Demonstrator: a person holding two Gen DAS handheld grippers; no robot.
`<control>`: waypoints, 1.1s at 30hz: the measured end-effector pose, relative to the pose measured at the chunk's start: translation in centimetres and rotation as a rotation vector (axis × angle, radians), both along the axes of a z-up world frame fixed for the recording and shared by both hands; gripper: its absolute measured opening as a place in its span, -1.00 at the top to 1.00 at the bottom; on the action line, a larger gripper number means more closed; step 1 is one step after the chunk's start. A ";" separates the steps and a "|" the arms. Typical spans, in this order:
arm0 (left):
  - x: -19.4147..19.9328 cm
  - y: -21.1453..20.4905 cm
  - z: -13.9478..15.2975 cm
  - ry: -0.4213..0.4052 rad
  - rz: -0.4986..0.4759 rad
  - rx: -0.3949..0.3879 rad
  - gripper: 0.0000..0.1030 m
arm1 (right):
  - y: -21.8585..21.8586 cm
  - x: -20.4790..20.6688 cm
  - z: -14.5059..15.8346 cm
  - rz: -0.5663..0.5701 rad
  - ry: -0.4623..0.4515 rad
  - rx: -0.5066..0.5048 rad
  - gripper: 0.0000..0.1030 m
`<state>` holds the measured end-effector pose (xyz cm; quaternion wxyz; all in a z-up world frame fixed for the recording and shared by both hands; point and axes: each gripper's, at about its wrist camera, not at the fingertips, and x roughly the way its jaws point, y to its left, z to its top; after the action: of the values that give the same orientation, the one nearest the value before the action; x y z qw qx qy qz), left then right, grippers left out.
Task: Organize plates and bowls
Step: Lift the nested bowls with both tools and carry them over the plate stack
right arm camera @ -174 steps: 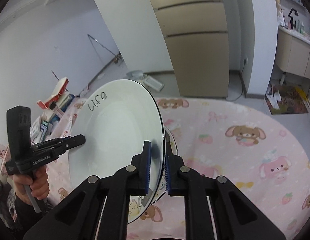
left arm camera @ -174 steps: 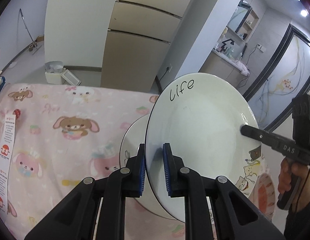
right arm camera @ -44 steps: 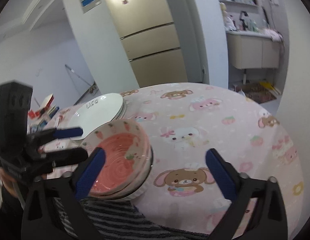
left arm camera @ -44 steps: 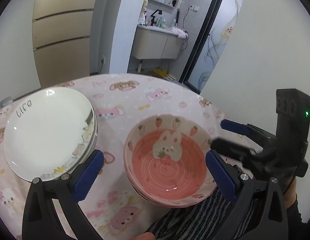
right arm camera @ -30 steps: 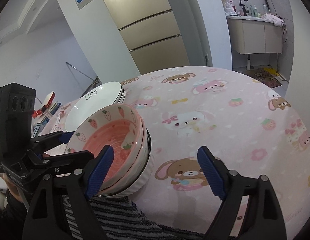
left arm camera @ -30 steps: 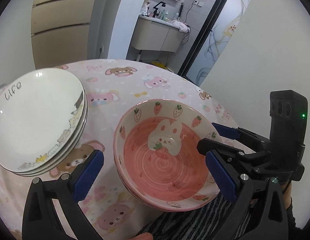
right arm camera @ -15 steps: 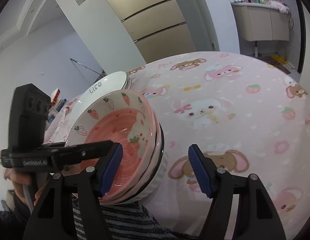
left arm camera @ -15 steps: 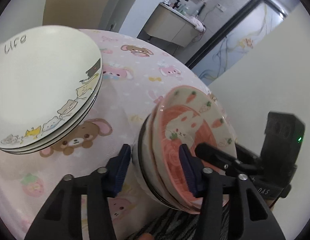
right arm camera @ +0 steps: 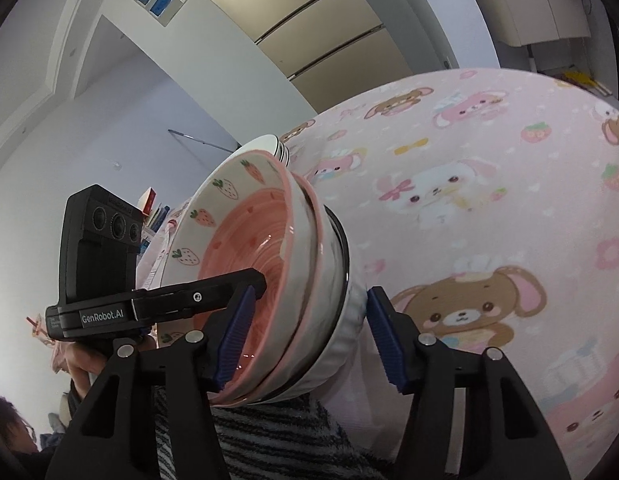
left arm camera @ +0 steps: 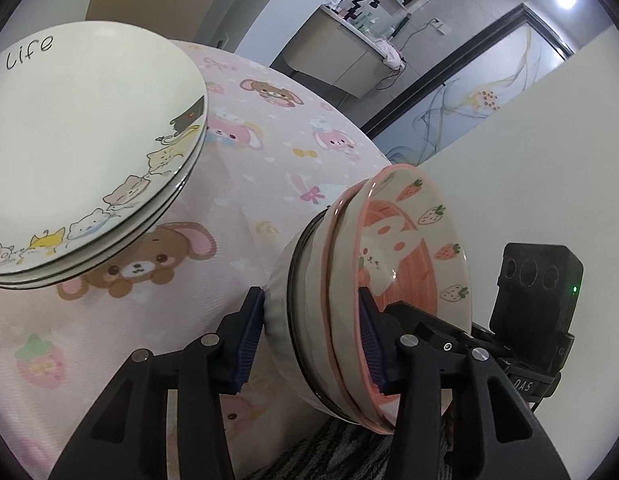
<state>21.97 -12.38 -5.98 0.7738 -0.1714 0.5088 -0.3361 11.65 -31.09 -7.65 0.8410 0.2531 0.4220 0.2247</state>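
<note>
A stack of nested bowls [left arm camera: 413,248], a pink strawberry bowl on top and a white ribbed one underneath, sits near the table's front edge. My left gripper [left arm camera: 309,294] is shut on the stack's near rim, one pad on the outer wall and one inside the pink bowl. My right gripper [right arm camera: 309,292] straddles the opposite rim of the bowl stack [right arm camera: 237,240]. Its jaws are closing and its pads are still slightly off the bowls. The left gripper's finger [right arm camera: 213,294] reaches into the bowl from the left. A stack of white plates [left arm camera: 89,140] marked "Life" lies beside the bowls.
The round table [left arm camera: 269,128] wears a pink cartoon-animal cloth [right arm camera: 489,160]. Dark striped fabric [right arm camera: 269,440] lies just below the bowls at the table's near edge. A hand [right arm camera: 81,364] holds the left gripper. Behind the table are a cabinet wall and a doorway.
Both grippers have sunk and rolled onto the bowl stack's rim. The left jaws closed on it and the right jaws have narrowed. The plate both held earlier now tops the plate stack.
</note>
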 end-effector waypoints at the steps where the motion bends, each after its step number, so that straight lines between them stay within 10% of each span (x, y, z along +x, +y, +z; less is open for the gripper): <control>1: -0.2 -0.1 -0.1 -0.003 -0.005 0.001 0.07 | 0.1 0.0 -0.1 0.003 0.005 0.001 -0.08; 18: -0.2 0.2 -1.0 0.029 -0.029 -0.117 0.00 | -0.7 -0.6 -0.6 -0.031 0.004 0.054 0.28; 33: -0.3 0.4 -1.2 0.053 -0.010 -0.123 0.09 | -0.6 1.4 -0.7 -0.050 0.064 0.090 0.20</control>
<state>21.65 -11.97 -7.17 0.7463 -0.2249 0.5085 -0.3658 13.02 -31.73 -8.31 0.8201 0.3082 0.4318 0.2144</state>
